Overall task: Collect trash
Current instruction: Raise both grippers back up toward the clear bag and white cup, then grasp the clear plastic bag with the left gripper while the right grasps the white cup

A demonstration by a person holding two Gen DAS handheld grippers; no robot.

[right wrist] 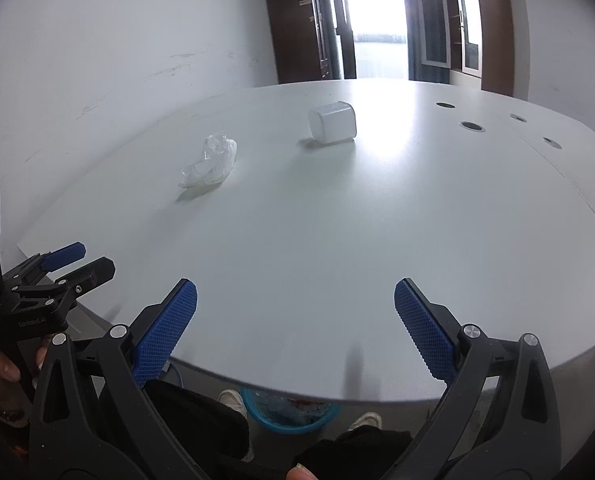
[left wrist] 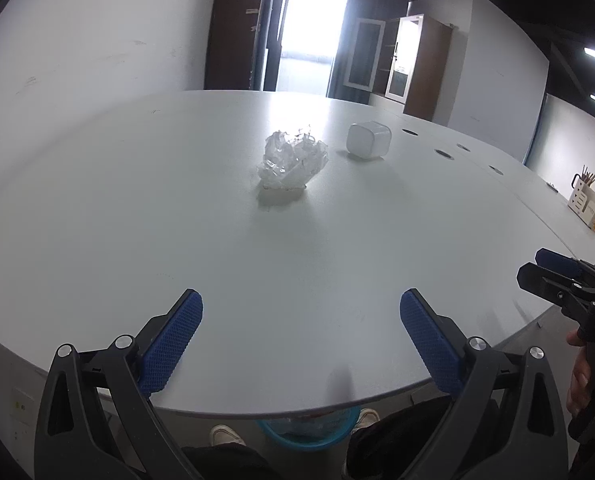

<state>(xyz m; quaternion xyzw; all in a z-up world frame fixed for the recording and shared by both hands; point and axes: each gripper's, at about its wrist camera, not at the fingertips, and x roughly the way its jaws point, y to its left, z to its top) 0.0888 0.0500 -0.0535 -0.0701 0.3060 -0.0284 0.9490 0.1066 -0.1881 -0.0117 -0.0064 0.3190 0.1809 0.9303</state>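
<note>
A crumpled clear plastic wrapper (left wrist: 293, 164) lies on the white table (left wrist: 137, 200), far ahead of my left gripper (left wrist: 301, 312), which is open and empty near the front edge. A white plastic cup (left wrist: 368, 140) lies on its side to the wrapper's right. In the right wrist view the wrapper (right wrist: 213, 160) is ahead to the left and the cup (right wrist: 332, 122) is ahead. My right gripper (right wrist: 295, 304) is open and empty over the front edge. A blue bin (right wrist: 291, 410) with trash in it stands on the floor under the table edge.
The blue bin also shows in the left wrist view (left wrist: 305, 430), between the person's white shoes (left wrist: 225, 436). Round cable holes (right wrist: 472, 126) dot the table's right side. A desk organiser (left wrist: 587, 200) stands at the far right. Cabinets (left wrist: 413, 64) and a bright doorway are behind.
</note>
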